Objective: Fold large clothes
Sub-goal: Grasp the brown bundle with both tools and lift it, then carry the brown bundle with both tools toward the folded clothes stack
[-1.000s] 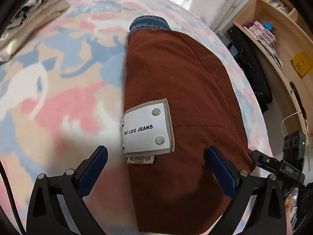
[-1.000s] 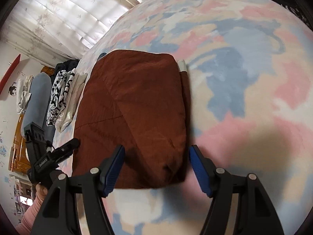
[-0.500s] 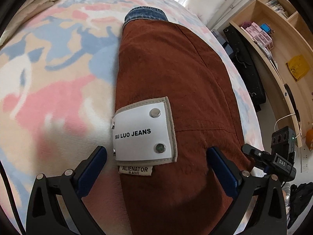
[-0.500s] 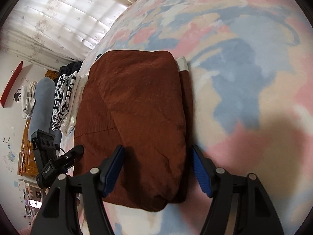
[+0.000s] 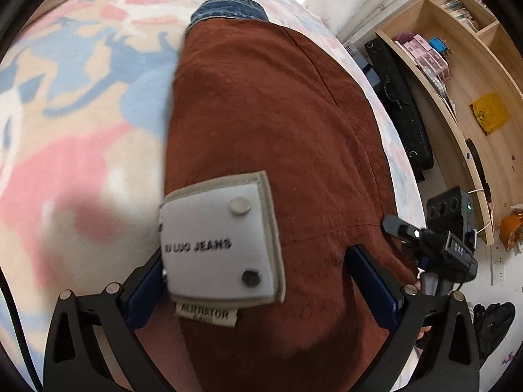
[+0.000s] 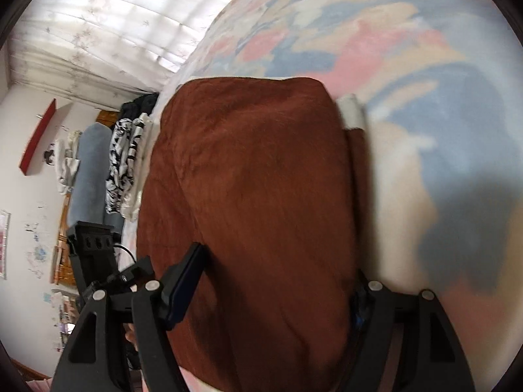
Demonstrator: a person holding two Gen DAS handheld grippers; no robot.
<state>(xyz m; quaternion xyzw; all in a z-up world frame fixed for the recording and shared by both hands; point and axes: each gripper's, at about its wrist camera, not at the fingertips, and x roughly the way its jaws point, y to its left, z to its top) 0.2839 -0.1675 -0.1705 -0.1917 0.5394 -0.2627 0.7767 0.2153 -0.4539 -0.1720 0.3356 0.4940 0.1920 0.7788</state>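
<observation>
A rust-brown folded garment (image 5: 278,124) lies on the bed, with a white "BU LUO JEANS" patch (image 5: 219,245) near me and a denim edge (image 5: 228,8) at its far end. My left gripper (image 5: 258,285) stands open and straddles the near end. The patch covers the tip of its left finger (image 5: 143,290). In the right wrist view the same garment (image 6: 261,179) fills the middle. My right gripper (image 6: 271,297) has the fabric between its jaws, which are opening. One finger (image 6: 183,287) rests on top of the cloth and the other is mostly hidden behind the garment's edge.
A pastel patterned blanket (image 5: 81,130) covers the bed. Wooden shelves (image 5: 457,98) and a black case (image 5: 402,114) stand beyond the bed's right side. A stack of folded clothes (image 6: 121,163) and a grey-blue pillow (image 6: 88,179) lie by the curtained window (image 6: 114,32).
Both grippers have come forward and down onto the garment's near end. The patch now overlaps the left gripper's finger. The fabric edge now hides the right gripper's outer finger.
</observation>
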